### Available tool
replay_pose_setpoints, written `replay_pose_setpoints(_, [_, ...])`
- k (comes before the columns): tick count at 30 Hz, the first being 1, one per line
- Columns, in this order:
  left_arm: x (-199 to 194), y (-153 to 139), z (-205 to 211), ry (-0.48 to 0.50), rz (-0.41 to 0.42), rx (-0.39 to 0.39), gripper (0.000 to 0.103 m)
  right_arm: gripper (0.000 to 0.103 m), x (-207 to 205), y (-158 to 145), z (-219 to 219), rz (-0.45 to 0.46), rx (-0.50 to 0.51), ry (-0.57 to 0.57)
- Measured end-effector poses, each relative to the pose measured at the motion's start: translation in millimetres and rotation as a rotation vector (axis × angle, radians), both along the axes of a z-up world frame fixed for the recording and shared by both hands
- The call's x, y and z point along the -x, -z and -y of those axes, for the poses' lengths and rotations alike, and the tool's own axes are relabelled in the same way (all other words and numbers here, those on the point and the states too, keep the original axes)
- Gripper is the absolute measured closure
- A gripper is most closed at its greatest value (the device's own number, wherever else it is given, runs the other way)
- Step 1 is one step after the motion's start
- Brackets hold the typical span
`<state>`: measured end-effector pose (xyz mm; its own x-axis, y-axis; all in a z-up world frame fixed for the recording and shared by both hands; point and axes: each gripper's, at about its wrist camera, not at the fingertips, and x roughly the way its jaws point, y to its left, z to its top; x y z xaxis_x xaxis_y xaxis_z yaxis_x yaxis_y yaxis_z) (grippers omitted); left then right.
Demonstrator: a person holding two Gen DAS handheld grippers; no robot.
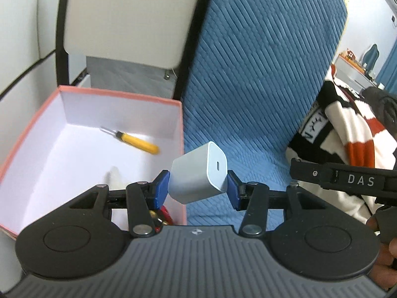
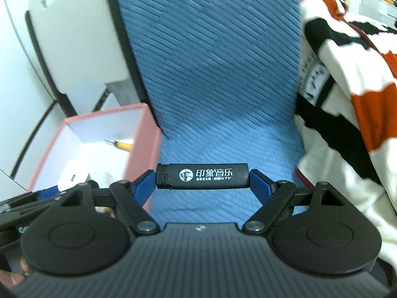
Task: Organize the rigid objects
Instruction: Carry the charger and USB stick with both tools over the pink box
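While clamped on the white charger (image 1: 198, 173) above the box's right wall, left gripper (image 1: 198, 186) sits nearer the pink box (image 1: 119, 94); inside, near the far wall, a yellow-handled tool (image 1: 135, 142). From the right wrist: right gripper (image 2: 202, 177) clamped endwise on the black lighter (image 2: 202, 175), long axis crosswise between the pads, over the blue cushion (image 2: 211, 74); box lying left and beyond.

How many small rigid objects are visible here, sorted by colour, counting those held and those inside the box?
White: 1, charger in left gripper
Black: 1, lighter in right gripper
Yellow: 1, tool in pink box
Total: 3
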<state>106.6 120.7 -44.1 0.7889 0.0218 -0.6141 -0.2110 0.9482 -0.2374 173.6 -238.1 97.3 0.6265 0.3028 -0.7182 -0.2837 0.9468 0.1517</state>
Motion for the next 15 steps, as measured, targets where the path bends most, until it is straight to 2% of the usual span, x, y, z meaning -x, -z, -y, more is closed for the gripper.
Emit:
replay_pose_setpoints(9, [14,-25,-70,-0.077,0.026,-0.021,0.049,0.019,2,-18,-71,0.037,-0.006,-0.105])
replay_pose_setpoints(15, [21,-15,-120,-0.145,0.001,-0.023,0.049,0.019,0,-12,-123,0.038,-0.028,-0.204])
